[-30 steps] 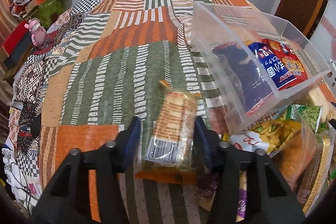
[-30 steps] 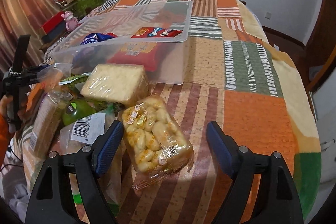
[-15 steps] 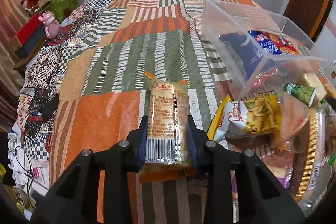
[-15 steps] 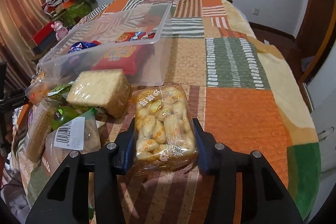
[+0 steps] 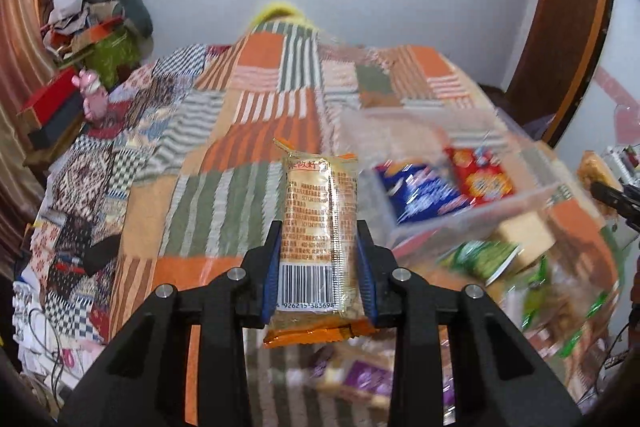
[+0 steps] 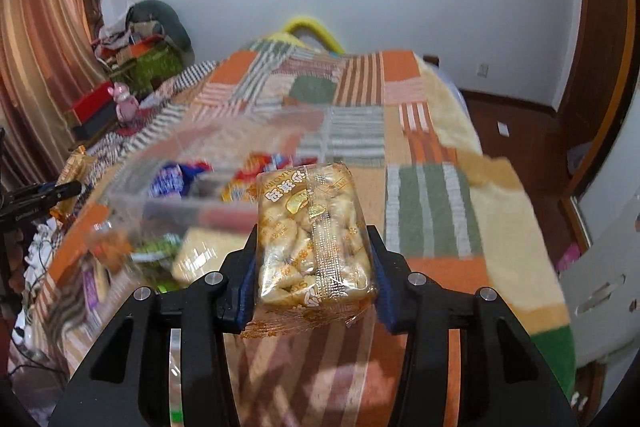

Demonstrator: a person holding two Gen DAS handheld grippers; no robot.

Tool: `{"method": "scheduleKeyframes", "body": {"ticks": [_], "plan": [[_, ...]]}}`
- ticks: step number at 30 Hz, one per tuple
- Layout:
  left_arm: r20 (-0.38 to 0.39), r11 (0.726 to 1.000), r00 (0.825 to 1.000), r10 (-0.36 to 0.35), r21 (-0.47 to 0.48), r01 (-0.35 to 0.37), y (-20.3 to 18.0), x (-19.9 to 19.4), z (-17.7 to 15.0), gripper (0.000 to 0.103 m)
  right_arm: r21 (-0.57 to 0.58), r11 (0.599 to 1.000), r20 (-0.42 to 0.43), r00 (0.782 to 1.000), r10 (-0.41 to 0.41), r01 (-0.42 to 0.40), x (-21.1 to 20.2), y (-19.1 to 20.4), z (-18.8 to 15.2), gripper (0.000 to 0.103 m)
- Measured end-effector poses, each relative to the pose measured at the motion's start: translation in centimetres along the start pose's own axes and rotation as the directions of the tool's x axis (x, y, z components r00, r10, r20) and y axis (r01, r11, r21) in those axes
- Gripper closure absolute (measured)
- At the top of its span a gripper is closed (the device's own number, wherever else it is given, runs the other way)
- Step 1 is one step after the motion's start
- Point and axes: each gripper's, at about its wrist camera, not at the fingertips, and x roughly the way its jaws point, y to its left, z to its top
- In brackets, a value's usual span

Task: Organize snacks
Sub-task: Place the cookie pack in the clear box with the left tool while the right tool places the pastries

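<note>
My left gripper (image 5: 319,259) is shut on a long orange cracker packet (image 5: 318,223) with a barcode, held up above the patchwork bedspread (image 5: 256,131). My right gripper (image 6: 312,263) is shut on a clear pack of small golden pastries (image 6: 312,227), also lifted off the bed. A clear plastic bin (image 5: 452,163) holds a blue bag (image 5: 420,193) and a red bag (image 5: 482,177); it shows blurred in the right wrist view (image 6: 224,163). Loose snacks (image 5: 520,267) lie in front of the bin.
A pale cracker block (image 6: 204,253) and green bags (image 6: 156,251) lie by the bin's near wall. Boxes and a pink toy (image 5: 94,95) sit off the bed's left side. A wooden door frame (image 5: 560,39) stands at the right.
Both grippers closed on their packets about half a second ago and have since lifted them off the bed. Both views have tilted upward and are blurred by motion.
</note>
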Motion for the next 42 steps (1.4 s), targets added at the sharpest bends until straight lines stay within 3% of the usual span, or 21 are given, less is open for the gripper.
{"method": "scheduleKeyframes", "body": {"ticks": [7,13,19,32,36,42], "plan": [[0.052,0.998,0.997,-0.053,0.025,0.052,-2.6,-0.3,2.5,0.07,-0.031,0.999,0.058,0.998,0.04,-0.039,0.9,1.7,2.6,0.059],[0.038,0.995,0.996,-0.082,0.06,0.079,-4.7,1.7,3.7,0.07,-0.05,0.995,0.066,0.993,0.094,-0.091,3.0,3.5,4.1,0.059],[0.025,0.992,0.995,-0.099,0.077,0.097,-5.8,3.8,4.2,0.07,-0.065,0.987,0.016,0.989,0.15,-0.148,6.3,5.3,5.1,0.059],[-0.039,0.992,0.993,-0.111,0.058,0.113,-6.3,8.0,4.8,0.07,-0.105,0.982,-0.117,0.982,0.147,-0.16,11.7,7.6,5.3,0.059],[-0.063,0.992,0.992,-0.107,0.06,0.111,-6.4,8.7,4.8,0.07,-0.116,0.977,-0.154,0.975,0.158,-0.177,12.2,8.0,4.9,0.058],[-0.071,0.991,0.991,-0.116,0.061,0.121,-6.4,7.7,4.5,0.063,-0.141,0.976,-0.116,0.982,0.15,-0.166,10.2,7.7,5.4,0.054]]}}
